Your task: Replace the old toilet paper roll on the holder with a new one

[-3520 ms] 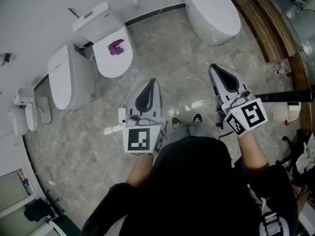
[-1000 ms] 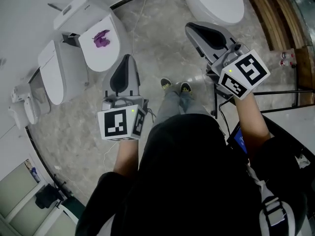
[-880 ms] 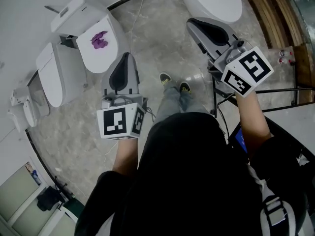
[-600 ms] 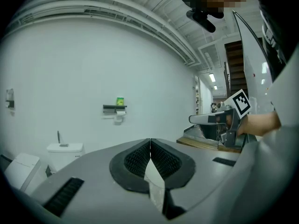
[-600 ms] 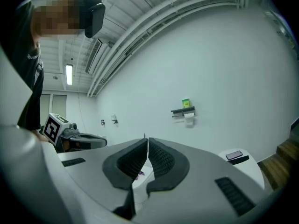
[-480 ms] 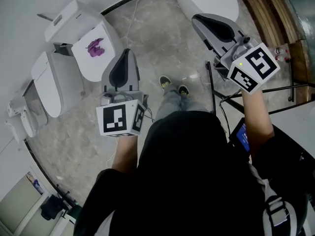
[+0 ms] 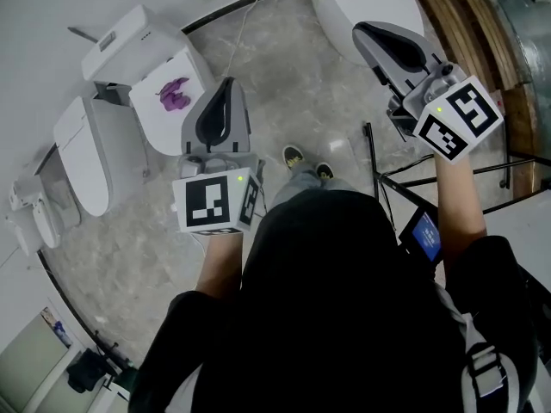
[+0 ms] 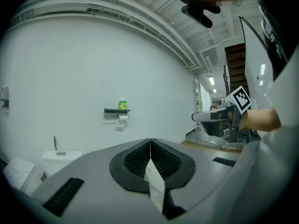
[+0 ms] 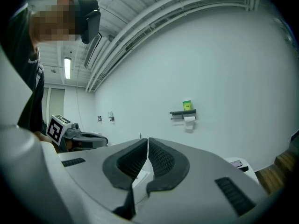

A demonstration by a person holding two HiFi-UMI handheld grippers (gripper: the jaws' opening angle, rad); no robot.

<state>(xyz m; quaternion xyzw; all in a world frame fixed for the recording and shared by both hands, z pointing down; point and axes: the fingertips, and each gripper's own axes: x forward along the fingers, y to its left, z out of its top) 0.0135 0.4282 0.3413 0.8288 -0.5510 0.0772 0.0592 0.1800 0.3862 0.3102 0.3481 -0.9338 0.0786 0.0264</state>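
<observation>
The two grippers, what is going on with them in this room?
A person stands in a room with toilets, holding the left gripper and the right gripper, both shut and empty. Both point at the toilet paper holder on the wall ahead, where a roll hangs and a green pack stands on top. Nothing on the holder is touched yet.

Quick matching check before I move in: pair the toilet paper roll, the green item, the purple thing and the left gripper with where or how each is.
1. toilet paper roll
2. green item
3. purple object
4. left gripper

A. lying on a closed toilet lid
B. jaws together, nothing held
C. standing on top of the wall holder
D. hanging under the wall holder

Pairs: 1-D, 2-C, 3-A, 4-B
</observation>
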